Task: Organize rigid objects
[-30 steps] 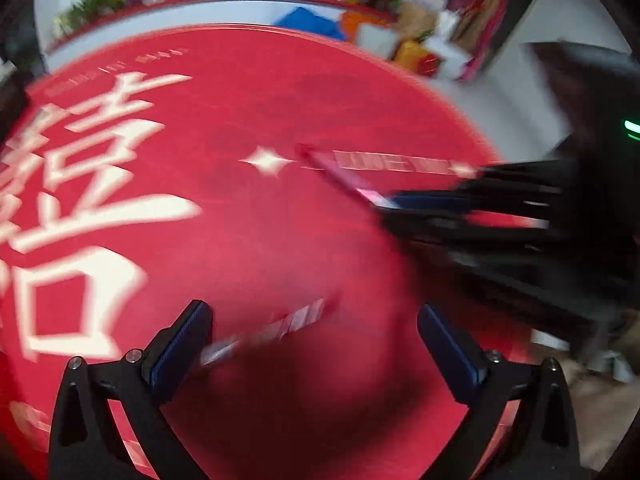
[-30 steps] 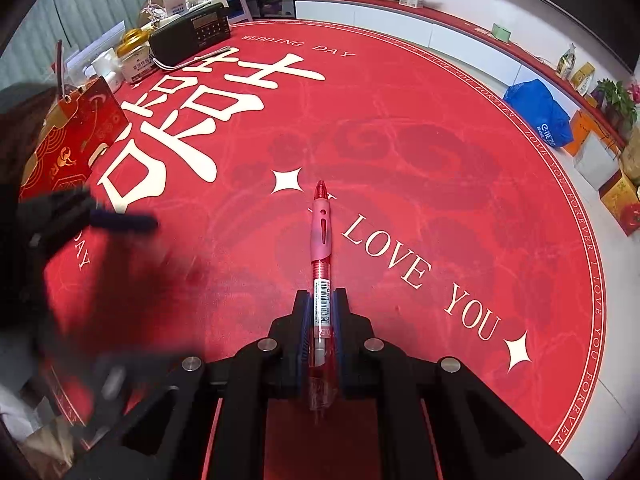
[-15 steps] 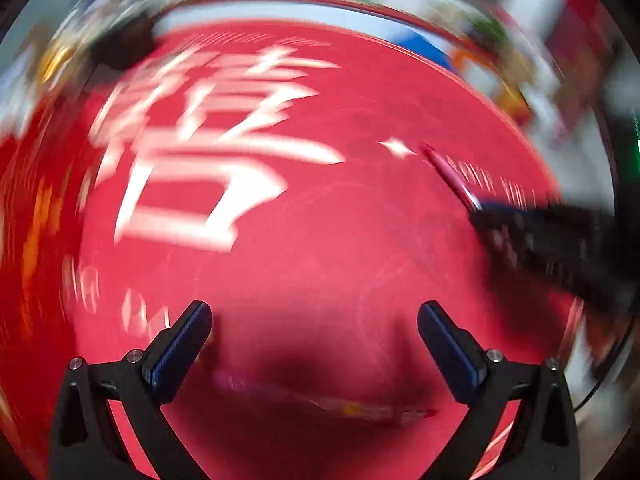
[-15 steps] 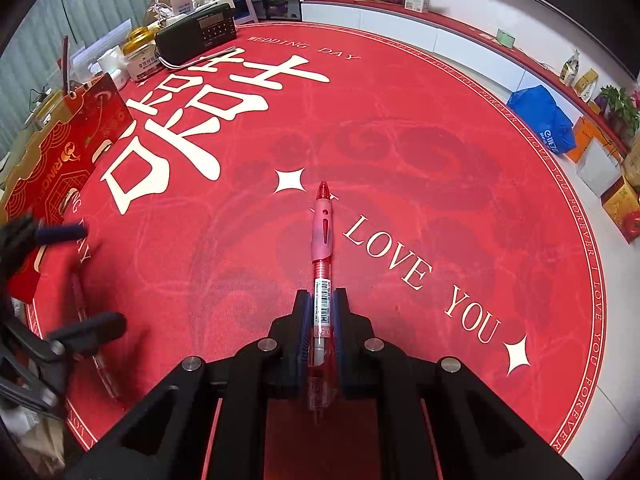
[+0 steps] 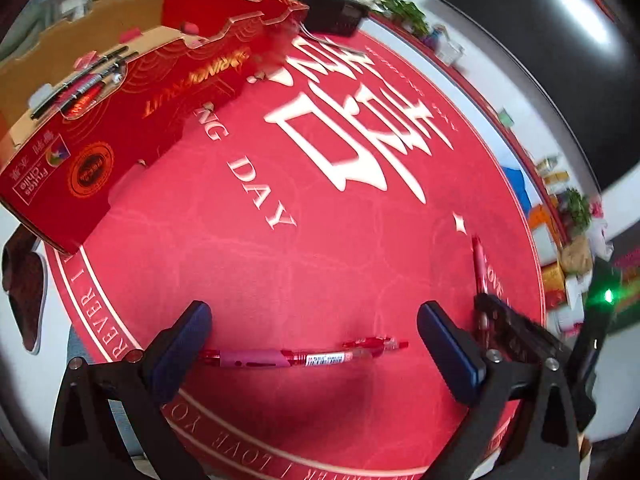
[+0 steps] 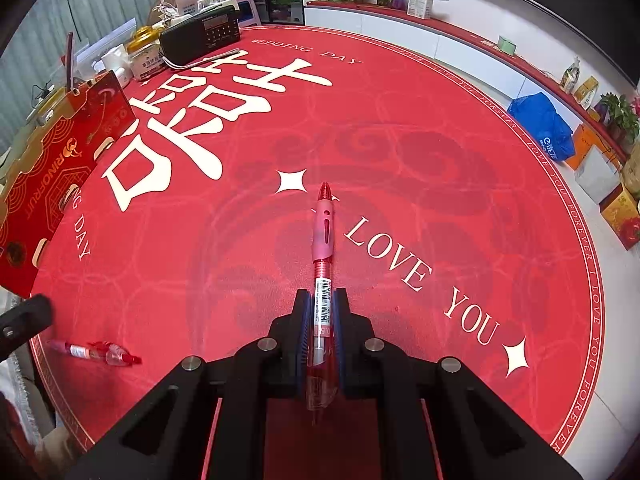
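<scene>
My right gripper (image 6: 320, 316) is clamped on a red gel pen (image 6: 322, 264), its blue pads pressing the labelled barrel from both sides; the pen's pink grip and red tip project forward over the round red mat (image 6: 400, 152), the tip lying close to a white four-pointed star (image 6: 293, 181) printed beside the words "LOVE YOU". My left gripper (image 5: 312, 340) stands wide apart and holds nothing; between and just beyond its two blue pads lies a second red gel pen (image 5: 296, 357), flat on the mat and crosswise to the fingers, its pink grip toward the left pad and its clip end toward the right pad. I cannot tell whether the left pad touches it. In the right wrist view this same pen appears near the mat's lower left edge, well apart from the held pen. A red cardboard fruit box (image 5: 132, 120) sits on the mat's rim at upper left of the left wrist view, open at the top, with several pens (image 5: 84, 84) lying inside. A black radio (image 6: 202, 36) rests at the far edge of the mat.
</scene>
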Demonstrator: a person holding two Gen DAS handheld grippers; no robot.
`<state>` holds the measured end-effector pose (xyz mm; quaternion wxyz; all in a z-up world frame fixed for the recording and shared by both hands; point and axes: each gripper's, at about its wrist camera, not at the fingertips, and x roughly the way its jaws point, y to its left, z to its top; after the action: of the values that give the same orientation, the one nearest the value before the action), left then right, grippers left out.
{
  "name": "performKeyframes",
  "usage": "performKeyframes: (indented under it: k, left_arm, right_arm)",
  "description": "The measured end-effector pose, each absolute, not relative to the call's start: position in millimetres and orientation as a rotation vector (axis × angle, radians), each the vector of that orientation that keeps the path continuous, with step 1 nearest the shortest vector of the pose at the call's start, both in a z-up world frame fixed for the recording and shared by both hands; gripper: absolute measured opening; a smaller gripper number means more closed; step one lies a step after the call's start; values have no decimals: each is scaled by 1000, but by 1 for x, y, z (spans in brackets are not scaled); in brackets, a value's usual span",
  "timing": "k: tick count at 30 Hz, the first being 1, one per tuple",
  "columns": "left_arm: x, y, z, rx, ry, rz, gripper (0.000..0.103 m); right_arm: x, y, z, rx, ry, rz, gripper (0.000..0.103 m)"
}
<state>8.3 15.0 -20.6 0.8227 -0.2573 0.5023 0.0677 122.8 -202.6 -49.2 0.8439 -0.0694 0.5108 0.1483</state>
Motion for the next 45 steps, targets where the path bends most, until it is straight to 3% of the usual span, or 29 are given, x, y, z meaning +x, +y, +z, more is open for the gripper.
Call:
performKeyframes:
  k: [3,11,14,21,38,39,40,42,43,44,45]
  left_arm:
    - [13,6,-33,-505,1152,48,103]
    - [19,-46,-26,212,1072,-90,103]
    - [18,-52,-35,358,1052,-119,103]
    - [51,-21,-44,230,1060,-30,103]
    - [24,-32,-47,73,1021,-130,102]
    - [25,-35,-45,76,1043,-146,100]
    - [24,-36,-44,81,1046,-161,90]
    - [18,-45,-38,116,1045,-222,60]
    - [15,-49,-35,124,1045,-256,28]
    - [12,-51,-33,123,1057,-281,14]
    - [12,-49,-32,101,1069,-291,14]
  right_arm:
    - [123,-203,-49,-150,1077,319,12]
    - [123,-202,-49,-156,1077,322,12]
    - [123,-203,-49,-154,1077,321,12]
    - [123,-202,-49,-154,1077,321,12]
    - [121,-193,-48,-201,1080,279,12]
    - [120,-192,-48,-206,1086,268,12]
    - [118,-190,-48,-211,1088,260,11]
    - [113,-187,-47,-200,1093,274,11]
    - [109,-187,-46,-177,1096,281,11]
    - [105,-188,-44,-148,1095,283,11]
    - [100,-190,-42,-118,1090,283,11]
